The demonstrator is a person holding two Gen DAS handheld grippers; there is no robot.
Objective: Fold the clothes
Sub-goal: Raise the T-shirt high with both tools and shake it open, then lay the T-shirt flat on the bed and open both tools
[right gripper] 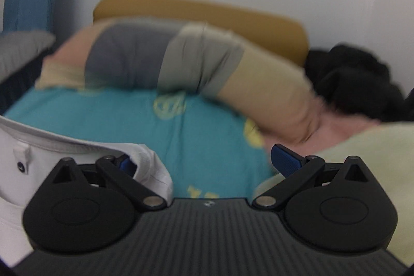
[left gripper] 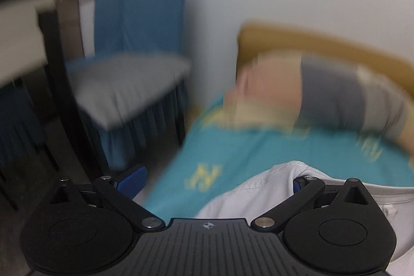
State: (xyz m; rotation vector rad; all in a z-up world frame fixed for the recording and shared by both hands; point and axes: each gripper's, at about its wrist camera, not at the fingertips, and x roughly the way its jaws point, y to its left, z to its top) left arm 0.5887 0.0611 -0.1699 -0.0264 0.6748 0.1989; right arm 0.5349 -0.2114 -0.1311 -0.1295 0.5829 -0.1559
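left wrist view: left gripper [left gripper: 217,179] fingers spreading wide, one blue pad [left gripper: 132,179] bare, the other tucked under a white garment [left gripper: 261,190]. right gripper [right gripper: 211,163] fingers likewise spread, white hem draping over one. beyond, teal shirt [right gripper: 201,136] lying flat, unfolded; further, striped garment [right gripper: 181,64] and black clothing [right gripper: 357,79] lying bunched. folding looking unfinished; blur limiting detail.

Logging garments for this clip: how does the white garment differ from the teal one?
The white garment is plain; the teal garment bears yellow print. The white one lies nearest, draped over one finger of each gripper; the teal one lies spread farther back, touching neither. Both are soft clothing on the same surface.
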